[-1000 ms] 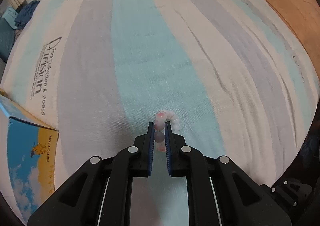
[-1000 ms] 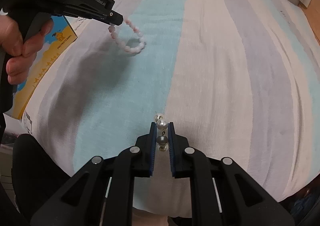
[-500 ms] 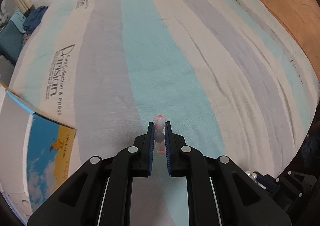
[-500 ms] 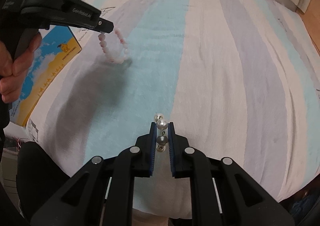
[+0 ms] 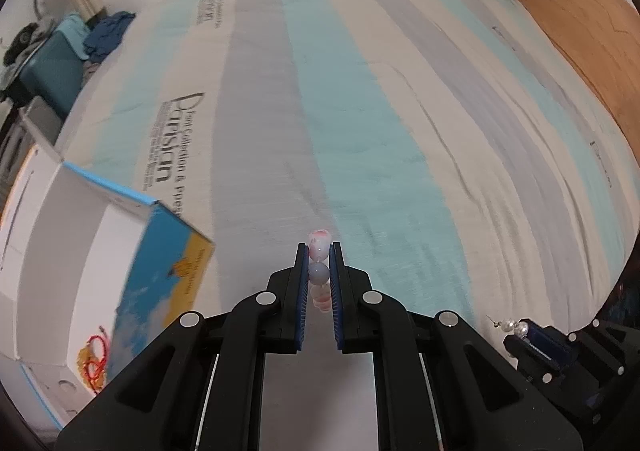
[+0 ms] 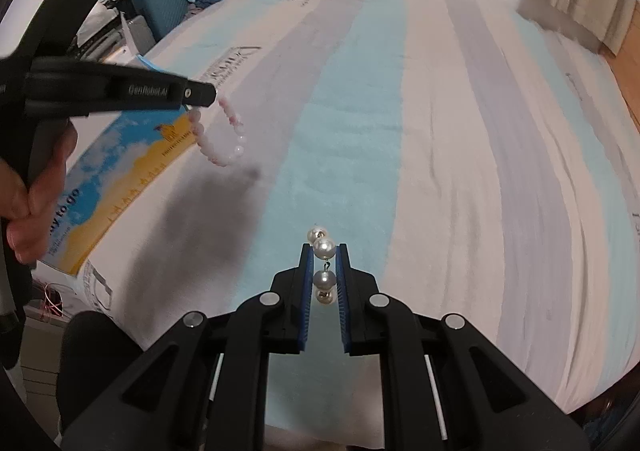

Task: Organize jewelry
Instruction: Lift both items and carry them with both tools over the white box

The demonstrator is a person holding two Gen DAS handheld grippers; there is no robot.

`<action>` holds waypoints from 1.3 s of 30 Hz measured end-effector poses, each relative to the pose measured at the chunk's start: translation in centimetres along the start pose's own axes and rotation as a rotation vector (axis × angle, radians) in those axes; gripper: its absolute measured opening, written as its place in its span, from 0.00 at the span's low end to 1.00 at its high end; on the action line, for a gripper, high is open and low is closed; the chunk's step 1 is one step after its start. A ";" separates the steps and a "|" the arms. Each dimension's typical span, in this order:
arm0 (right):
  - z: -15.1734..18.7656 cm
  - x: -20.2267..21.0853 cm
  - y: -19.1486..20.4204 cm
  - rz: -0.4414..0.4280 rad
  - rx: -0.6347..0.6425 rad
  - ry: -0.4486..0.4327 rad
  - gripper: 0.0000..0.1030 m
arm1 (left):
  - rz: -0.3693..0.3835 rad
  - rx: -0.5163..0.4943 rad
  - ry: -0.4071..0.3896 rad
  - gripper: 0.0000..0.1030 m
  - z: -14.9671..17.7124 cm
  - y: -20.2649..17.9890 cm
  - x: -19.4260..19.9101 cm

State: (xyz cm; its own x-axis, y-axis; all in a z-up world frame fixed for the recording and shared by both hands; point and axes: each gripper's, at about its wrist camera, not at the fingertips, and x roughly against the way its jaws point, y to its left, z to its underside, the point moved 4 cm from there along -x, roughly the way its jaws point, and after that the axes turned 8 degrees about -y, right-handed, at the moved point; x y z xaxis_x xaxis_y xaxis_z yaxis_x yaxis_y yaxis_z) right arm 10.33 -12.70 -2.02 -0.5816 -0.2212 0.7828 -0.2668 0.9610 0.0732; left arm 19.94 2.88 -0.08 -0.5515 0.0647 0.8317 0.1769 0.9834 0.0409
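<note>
Left gripper [image 5: 319, 251] is pinching a pink bead bracelet [image 6: 224, 135], jaws nearly closed on two beads while the rest of the loop is dangling free in the air above the bed [image 5: 400, 111]. Its hand [image 6: 36, 211] is squeezing the handle at the left of the right wrist view. Below and to the left, the open box [image 5: 72, 243] is sitting at the bed's edge, with red and gold pieces [image 5: 94, 363] already lying in its corner.

For a clean drop, the bracelet is best carried until the whole loop is hanging over the white inside of the box, then lowered before the jaws are let go, so the beads are not catching the rim or bouncing out. The loop is swinging freely, so a slow, steady carry looks wise.

Right gripper [image 6: 324, 255] is likewise clamped almost shut, on a pearl earring [image 6: 323, 265], held clear of the bed; it should be following into the same box.

Counting: one box, one bracelet, one earring showing four pearly beads, two grippers. How many pieces are lying in the box I cannot tell.
</note>
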 end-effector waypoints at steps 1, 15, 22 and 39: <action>-0.4 0.0 0.5 -0.001 0.003 -0.004 0.10 | -0.003 0.002 -0.002 0.09 0.1 0.3 0.2; -5.2 2.0 5.5 -0.019 0.046 -0.069 0.10 | -0.060 0.084 -0.052 0.09 1.9 6.1 4.9; -7.6 3.1 8.9 -0.030 0.091 -0.101 0.10 | -0.086 0.119 -0.089 0.09 2.4 9.5 7.9; -11.3 2.6 23.1 -0.150 0.273 -0.137 0.10 | -0.174 0.254 -0.131 0.09 6.3 21.9 14.1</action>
State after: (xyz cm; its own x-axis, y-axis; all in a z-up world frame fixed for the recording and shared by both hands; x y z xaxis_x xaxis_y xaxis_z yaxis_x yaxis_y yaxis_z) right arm 11.35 10.78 8.67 -0.6133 -0.3950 0.6839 -0.5422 0.8403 -0.0009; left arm 10.88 26.38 9.02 -0.6584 -0.1026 0.7456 -0.1288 0.9914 0.0227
